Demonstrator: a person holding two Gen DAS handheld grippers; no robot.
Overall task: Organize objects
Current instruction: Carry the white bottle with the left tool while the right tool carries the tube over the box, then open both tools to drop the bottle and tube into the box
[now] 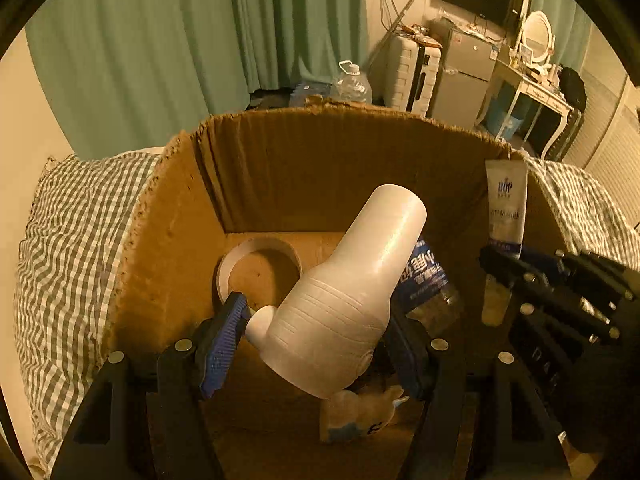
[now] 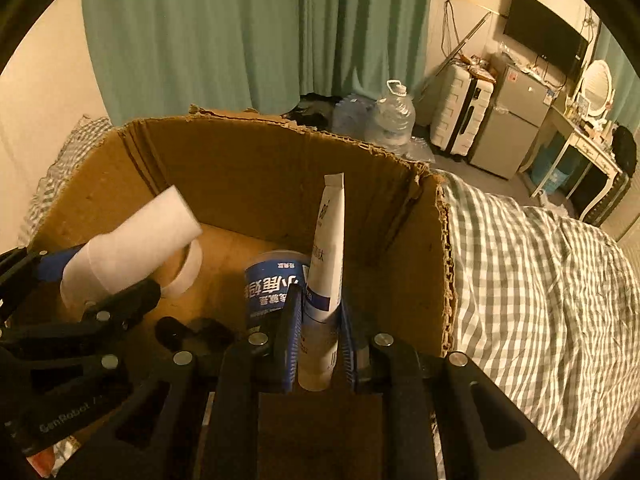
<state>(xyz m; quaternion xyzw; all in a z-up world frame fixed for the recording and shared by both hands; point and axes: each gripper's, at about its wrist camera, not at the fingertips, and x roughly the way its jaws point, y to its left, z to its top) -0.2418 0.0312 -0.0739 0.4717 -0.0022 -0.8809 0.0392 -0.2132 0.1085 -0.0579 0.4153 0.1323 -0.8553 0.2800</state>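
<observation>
I see a white bottle (image 1: 352, 280) of smooth, faintly glossy plastic with fine ridges round its shoulder. The tube (image 2: 326, 256) looks like soft, satiny plastic. The box (image 1: 320, 168) is matt brown corrugated cardboard, its top edges torn rough. My gripper pads (image 1: 224, 340) are ribbed blue rubber on matt black plastic. The bedcover (image 2: 540, 280) is wrinkled checked cloth.

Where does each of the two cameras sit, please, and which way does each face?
Left wrist: on the left tongs, looking down into the brown cardboard box; they clamp a white plastic bottle.
Right wrist: on the right tongs, facing the same box; they grip a white squeeze tube.
Shared: box, bottle, tube, green curtains, and each other's tongs.
</observation>
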